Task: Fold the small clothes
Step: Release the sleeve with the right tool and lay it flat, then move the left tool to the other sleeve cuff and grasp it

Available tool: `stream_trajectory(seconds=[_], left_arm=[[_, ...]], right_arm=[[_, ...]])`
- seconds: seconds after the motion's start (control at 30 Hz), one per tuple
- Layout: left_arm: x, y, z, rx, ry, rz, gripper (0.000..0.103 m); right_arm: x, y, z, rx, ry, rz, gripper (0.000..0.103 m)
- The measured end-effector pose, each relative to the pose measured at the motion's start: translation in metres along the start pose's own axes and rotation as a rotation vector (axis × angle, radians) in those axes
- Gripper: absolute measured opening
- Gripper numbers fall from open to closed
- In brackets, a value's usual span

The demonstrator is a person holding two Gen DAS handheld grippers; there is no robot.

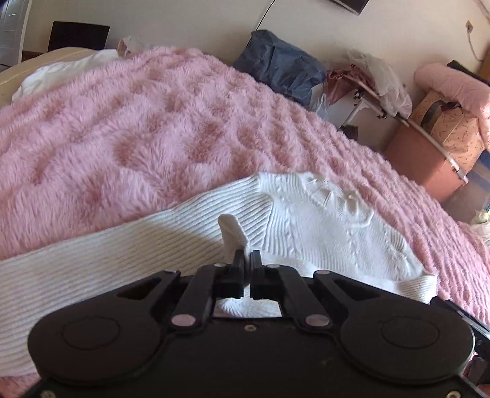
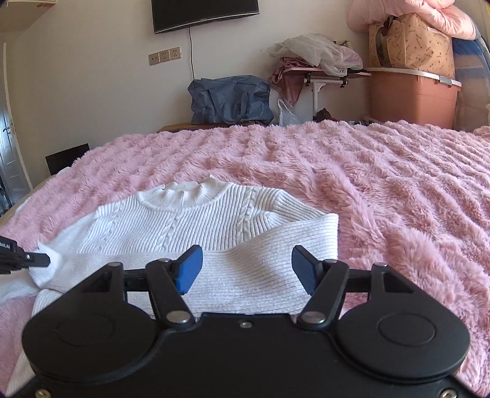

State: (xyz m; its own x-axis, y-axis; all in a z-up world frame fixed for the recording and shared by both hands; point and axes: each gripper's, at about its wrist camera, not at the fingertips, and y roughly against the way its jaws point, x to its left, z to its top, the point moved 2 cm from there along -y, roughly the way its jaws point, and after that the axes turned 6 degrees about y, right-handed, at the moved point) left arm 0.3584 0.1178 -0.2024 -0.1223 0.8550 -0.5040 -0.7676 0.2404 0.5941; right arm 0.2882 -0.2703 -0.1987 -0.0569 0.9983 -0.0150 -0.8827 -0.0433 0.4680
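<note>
A white ribbed knit sweater lies on a fluffy pink blanket that covers the bed. My left gripper is shut on a pinched tuft of the sweater, which sticks up between the black fingers. In the right wrist view the sweater lies collar away from me with a sleeve folded across its lower part. The left gripper holds its left edge there. My right gripper stands open just over the folded sleeve, with nothing between its blue pads.
Beyond the bed's far edge, against the wall, stand a dark blue bag, a small table heaped with clothes and a pink storage box. A television hangs above. The pink blanket spreads wide to the right.
</note>
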Motion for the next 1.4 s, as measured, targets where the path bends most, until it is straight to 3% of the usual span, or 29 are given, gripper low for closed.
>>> stream_trajectory(seconds=[0.07, 0.17, 0.3, 0.4, 0.53, 0.57, 0.6, 0.73, 0.8, 0.97, 1.13, 1.27, 1.4], left_arm=[[-0.004, 0.012, 0.007, -0.050, -0.015, -0.030, 0.000], [0.000, 0.020, 0.015, -0.088, -0.036, -0.008, 0.000], [0.029, -0.001, 0.008, -0.012, 0.016, 0.050, 0.000], [0.041, -0.019, -0.009, 0.027, -0.024, 0.113, 0.002], [0.039, -0.016, -0.013, 0.019, -0.052, 0.135, 0.018], [0.037, -0.008, -0.010, 0.008, -0.048, 0.139, 0.033], [0.034, 0.002, -0.008, -0.012, -0.052, 0.149, 0.041], [0.031, 0.062, 0.001, -0.076, -0.071, 0.147, 0.045], [0.040, 0.098, -0.001, -0.112, -0.027, 0.162, 0.048], [0.091, 0.187, -0.033, -0.212, 0.267, 0.291, 0.050], [0.145, 0.234, -0.075, -0.261, 0.491, 0.442, 0.050], [0.166, 0.251, -0.091, -0.254, 0.518, 0.481, 0.048], [0.177, 0.264, -0.102, -0.285, 0.542, 0.539, 0.049]], right_arm=[[0.000, -0.003, 0.001, 0.005, 0.002, -0.004, 0.066], [0.002, -0.007, 0.002, -0.002, 0.002, -0.007, 0.066], [0.008, -0.020, 0.000, 0.019, 0.010, -0.026, 0.066], [0.012, -0.031, -0.006, 0.047, 0.019, -0.044, 0.066], [0.013, -0.043, -0.014, 0.107, 0.029, -0.060, 0.066], [0.012, -0.043, -0.014, 0.111, 0.026, -0.064, 0.066], [0.012, -0.040, -0.013, 0.112, 0.021, -0.067, 0.066], [0.020, -0.018, -0.001, 0.071, 0.010, -0.037, 0.067], [0.031, -0.006, 0.005, 0.051, 0.026, 0.004, 0.067], [0.078, 0.024, 0.013, 0.010, 0.073, 0.133, 0.070], [0.138, 0.045, 0.012, 0.027, 0.143, 0.261, 0.072], [0.188, 0.055, 0.012, 0.046, 0.262, 0.327, 0.071], [0.219, 0.051, 0.017, 0.109, 0.267, 0.384, 0.063]])
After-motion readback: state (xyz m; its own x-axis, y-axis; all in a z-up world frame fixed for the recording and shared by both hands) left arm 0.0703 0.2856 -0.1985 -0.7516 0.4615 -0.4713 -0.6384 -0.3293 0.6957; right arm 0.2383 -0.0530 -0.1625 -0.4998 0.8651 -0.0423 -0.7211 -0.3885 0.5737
